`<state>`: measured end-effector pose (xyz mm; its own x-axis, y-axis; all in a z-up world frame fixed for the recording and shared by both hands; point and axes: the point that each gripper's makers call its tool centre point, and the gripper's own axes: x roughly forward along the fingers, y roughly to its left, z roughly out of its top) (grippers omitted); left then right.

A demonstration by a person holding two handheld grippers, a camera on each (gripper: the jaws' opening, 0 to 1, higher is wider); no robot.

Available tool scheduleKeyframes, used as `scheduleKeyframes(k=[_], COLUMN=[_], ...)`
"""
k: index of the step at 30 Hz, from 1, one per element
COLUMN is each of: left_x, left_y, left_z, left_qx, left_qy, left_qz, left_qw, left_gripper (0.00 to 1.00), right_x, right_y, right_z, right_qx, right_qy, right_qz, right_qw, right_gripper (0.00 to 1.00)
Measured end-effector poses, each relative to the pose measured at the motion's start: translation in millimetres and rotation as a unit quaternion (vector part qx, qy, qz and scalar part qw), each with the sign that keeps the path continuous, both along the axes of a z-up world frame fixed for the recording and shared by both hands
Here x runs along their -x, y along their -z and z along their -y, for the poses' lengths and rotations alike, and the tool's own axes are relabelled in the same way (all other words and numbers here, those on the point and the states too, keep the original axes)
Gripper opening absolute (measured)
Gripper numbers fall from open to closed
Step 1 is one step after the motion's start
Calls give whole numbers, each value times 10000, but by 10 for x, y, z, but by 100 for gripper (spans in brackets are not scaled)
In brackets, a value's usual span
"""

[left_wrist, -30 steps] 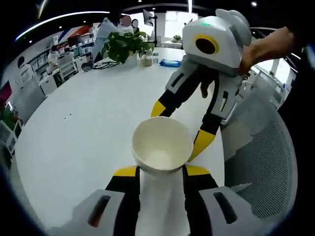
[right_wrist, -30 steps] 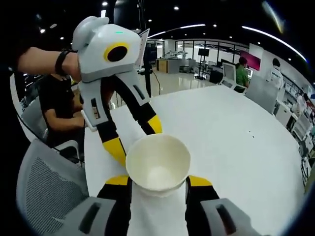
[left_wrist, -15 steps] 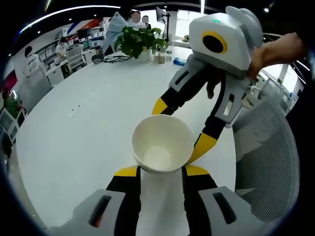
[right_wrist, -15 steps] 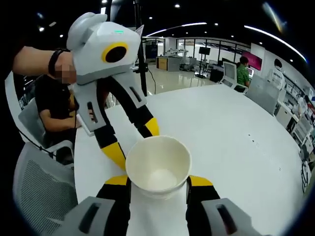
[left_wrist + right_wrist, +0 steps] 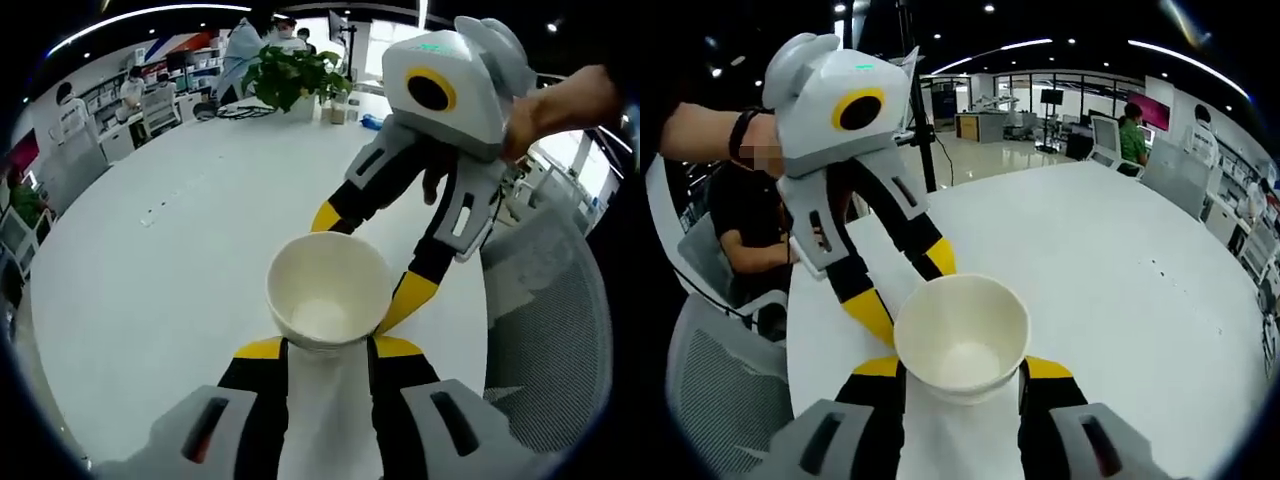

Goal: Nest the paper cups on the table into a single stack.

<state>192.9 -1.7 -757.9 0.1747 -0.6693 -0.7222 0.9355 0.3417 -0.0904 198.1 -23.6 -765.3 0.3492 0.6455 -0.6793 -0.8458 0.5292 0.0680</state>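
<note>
While both tools close in on one white paper cup (image 5: 328, 300), the step in hand looks like a late one: seating or handing over the cup above the table (image 5: 180, 250).

In the left gripper view, the cup sits at frame centre with its mouth toward the camera. The left hand-held gripper (image 5: 328, 348) is clamped on its tapering wall, one yellow-tipped jaw pressed to each side. The right hand-held gripper (image 5: 368, 255) reaches down from the upper right, held by a hand (image 5: 545, 105). Its jaws are spread around the far side of the cup, and the lower tip is at the rim.

The right gripper view mirrors this. The cup (image 5: 962, 330) is held between the jaws of the right hand-held gripper (image 5: 962, 366), while the left hand-held gripper (image 5: 903, 287) comes in from the upper left.

I cannot tell whether the white column below the rim is one cup or several already nested.

The next move, as I judge it, calls for one tool to let go while the other keeps the stack straight. Thin paper walls will dent under a hard squeeze.

The cup is matte, with a rolled lip and a round, flat base inside. The table (image 5: 1120, 260) is smooth and glossy white. A grey mesh chair (image 5: 550, 340) stands at the lower right.
</note>
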Motion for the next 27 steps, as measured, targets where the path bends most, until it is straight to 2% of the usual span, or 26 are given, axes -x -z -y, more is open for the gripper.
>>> scheduleKeyframes(k=[5, 6, 9, 13, 15, 24, 27], left_x=[-13, -13, -11, -17, -15, 31, 69], left_y=[14, 16, 21, 17, 15, -56, -20], left_z=[-13, -17, -41, -92, -120, -321, -445], left_qx=[6, -1, -39, -9, 0, 216, 301], left_qy=[-5, -4, -20, -92, -159, -672, -887], left_qz=[-64, -68, -45, -13, 4, 12, -8], left_qw=[10000, 10000, 10000, 10000, 9999, 9975, 9956], left_gripper=[32, 33, 35, 37, 38, 41, 43], right_x=[8, 18, 17, 61, 7, 109, 116], right_y=[53, 14, 69, 32, 19, -28, -111], right_z=[-8, 13, 71, 155, 218, 467, 592], right_qx=[68, 72, 84, -34, -111, -160, -347], right_qy=[-127, -127, -20, 167, 296, 597, 892], right_qz=[41, 52, 8, -40, -41, -29, -49], right_qw=[9999, 9999, 10000, 9998, 9995, 9981, 9954], right_gripper=[46, 47, 49, 50, 50, 53, 56])
